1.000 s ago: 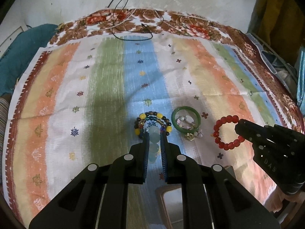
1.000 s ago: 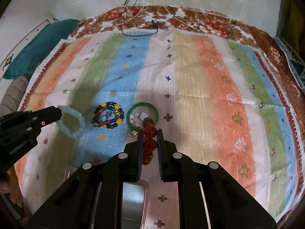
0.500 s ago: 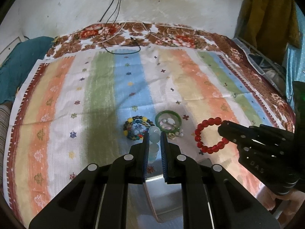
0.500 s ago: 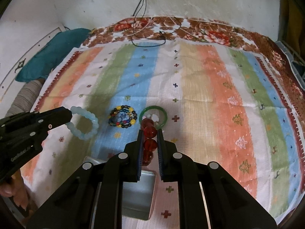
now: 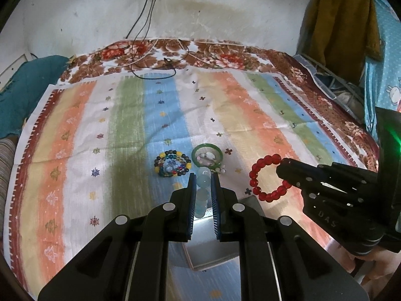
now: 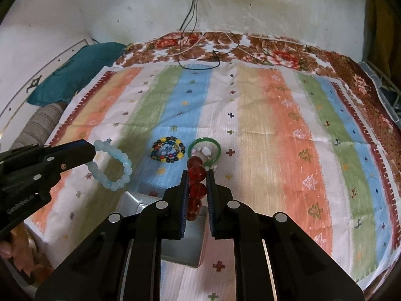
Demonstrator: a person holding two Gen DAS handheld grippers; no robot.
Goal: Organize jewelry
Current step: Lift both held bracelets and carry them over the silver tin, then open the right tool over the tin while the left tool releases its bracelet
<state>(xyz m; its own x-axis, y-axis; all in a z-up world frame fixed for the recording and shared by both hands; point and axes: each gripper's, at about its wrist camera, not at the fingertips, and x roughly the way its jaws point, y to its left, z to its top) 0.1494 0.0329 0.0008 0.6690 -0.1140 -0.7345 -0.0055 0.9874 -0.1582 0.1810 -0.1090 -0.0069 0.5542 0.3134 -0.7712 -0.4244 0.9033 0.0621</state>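
Pale-blue bead bracelet (image 5: 202,192) is pinched in the left gripper (image 5: 203,179), jaws nearly closed on it w/ beads stacked in the narrow gap; from the right cam the rest of its loop (image 6: 112,166) hangs free off the tip, above the cloth. Red bead bracelet (image 6: 196,188) is clamped the same way in the right gripper (image 6: 197,175), jaws almost together on the beads; left cam shows its loop (image 5: 268,178) dangling clear of the cloth. Both grippers point down at an angle over a striped cloth (image 5: 125,130). Lying on the cloth just ahead of the tips: a multicolour bead bracelet (image 5: 173,163) and, just right of it, a green bangle (image 5: 207,156) w/ small pale pieces inside its ring. Metal tin (image 6: 180,248) sits open on the cloth under the grippers, mostly hidden by them. Part of a hand (image 6: 15,258) shows at the left gripper's handle.
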